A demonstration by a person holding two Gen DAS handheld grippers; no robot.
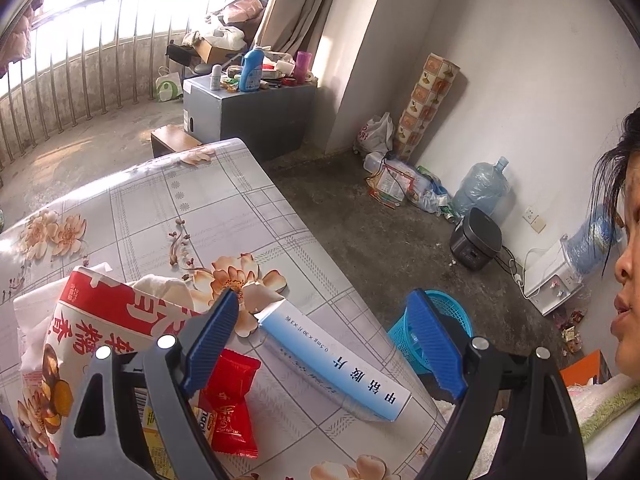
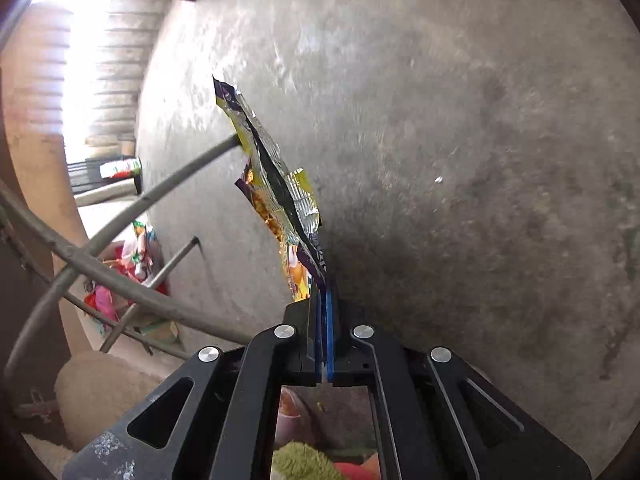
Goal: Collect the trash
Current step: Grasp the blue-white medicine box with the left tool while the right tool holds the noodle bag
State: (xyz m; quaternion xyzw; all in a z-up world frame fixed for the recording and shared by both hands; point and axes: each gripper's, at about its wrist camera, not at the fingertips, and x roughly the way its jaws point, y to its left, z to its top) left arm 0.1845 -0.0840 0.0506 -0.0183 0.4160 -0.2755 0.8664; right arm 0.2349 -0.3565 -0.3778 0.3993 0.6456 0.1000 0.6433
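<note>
Above the concrete floor [image 2: 440,120], my right claw [image 2: 325,300] pinches a foil wrapper [image 2: 276,184] by one corner. It could slip free. My left claw [image 1: 332,344] gapes empty over the table [image 1: 200,200].

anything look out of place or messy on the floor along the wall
Yes. A heap of bags and wrappers lies on the concrete floor in the corner beside the water jug, and more small wrappers are scattered further along the wall, none of it in the blue basket.

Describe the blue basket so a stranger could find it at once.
Start at the floral-clothed table and go to its right edge. On the concrete floor just beside it stands the blue basket, partly hidden behind the open left gripper. It is the only bright blue, lattice-walled container there.
</note>
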